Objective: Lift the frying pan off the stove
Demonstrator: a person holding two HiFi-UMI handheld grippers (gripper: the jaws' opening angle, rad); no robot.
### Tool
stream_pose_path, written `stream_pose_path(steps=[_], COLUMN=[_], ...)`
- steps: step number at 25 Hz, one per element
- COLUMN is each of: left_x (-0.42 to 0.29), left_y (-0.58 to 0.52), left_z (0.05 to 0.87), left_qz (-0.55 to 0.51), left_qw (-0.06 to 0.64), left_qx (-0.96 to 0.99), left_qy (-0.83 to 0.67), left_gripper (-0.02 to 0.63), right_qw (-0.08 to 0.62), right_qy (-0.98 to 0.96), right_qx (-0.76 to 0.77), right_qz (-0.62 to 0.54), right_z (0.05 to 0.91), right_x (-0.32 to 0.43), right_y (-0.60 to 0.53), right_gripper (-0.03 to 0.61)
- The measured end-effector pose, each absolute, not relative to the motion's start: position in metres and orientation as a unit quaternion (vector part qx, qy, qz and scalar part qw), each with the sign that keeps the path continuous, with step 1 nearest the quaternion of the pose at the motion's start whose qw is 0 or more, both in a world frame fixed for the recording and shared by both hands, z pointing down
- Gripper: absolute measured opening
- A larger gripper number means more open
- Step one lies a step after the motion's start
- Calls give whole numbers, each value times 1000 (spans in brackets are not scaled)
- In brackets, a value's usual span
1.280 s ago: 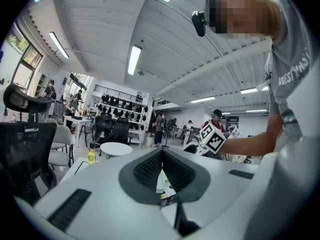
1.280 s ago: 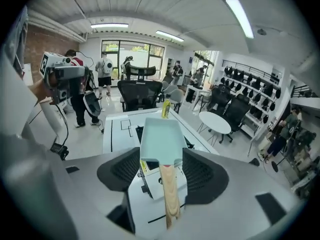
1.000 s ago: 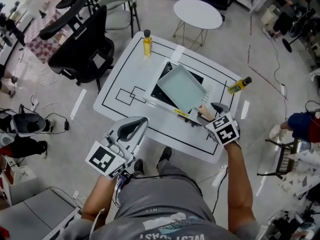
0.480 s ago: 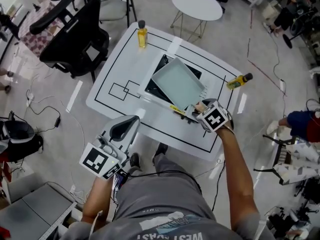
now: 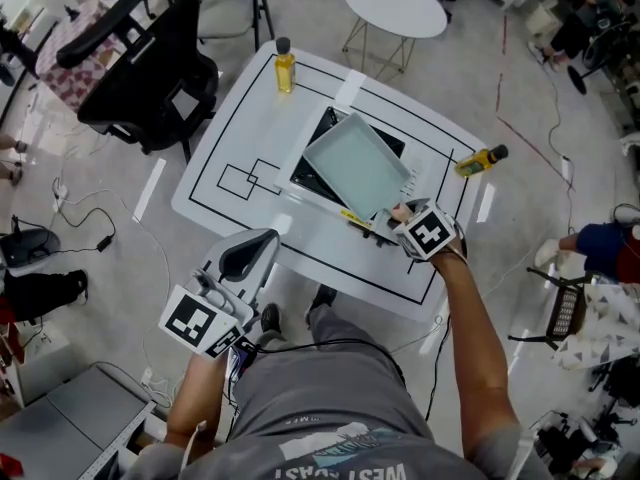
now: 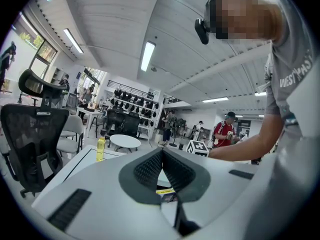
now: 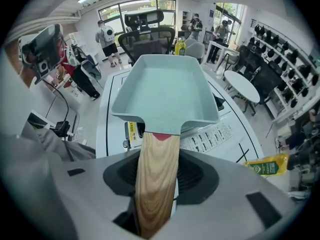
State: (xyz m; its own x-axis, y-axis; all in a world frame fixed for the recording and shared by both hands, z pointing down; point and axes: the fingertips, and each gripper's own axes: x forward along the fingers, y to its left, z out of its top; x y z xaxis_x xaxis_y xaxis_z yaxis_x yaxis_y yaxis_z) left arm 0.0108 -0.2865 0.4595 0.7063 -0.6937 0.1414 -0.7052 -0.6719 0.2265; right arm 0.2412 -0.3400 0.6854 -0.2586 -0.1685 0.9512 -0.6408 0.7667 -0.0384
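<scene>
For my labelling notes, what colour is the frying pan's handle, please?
The handle is light wood grain; the right gripper view shows it best.

This is a big open-plan lab or office hall. Black office chairs [image 5: 150, 68] stand on a pale hard floor strewn with cables [image 5: 80, 213] and marked with tape strips [image 5: 153, 190]. The white table [image 5: 250, 118] has black lines laid out across its top, like a test station, and a small round table [image 5: 395, 8] stands near it. Strip lights [image 6: 148, 55] run along the ceiling, racks of dark gear [image 6: 132, 96] line a wall, and people [image 6: 225, 131] stand about.
</scene>
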Motion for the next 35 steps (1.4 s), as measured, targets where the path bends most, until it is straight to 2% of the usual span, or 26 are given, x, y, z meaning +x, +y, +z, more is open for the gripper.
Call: stream_pose_path(steps=[15, 35], left_x=[2, -12], left_y=[-283, -273], left_z=[453, 435], left_qz=[22, 12], left_qw=[131, 117], left_qx=[918, 926], left_qy=[-375, -359], left_gripper=[-3, -3], right_qw=[512, 378], right_qy=[-767, -815], right_qx=[293, 321], right_qz=[253, 300], right_z=[681, 593], right_x=[238, 197], right_y=[-317, -302], right_gripper=[166, 166])
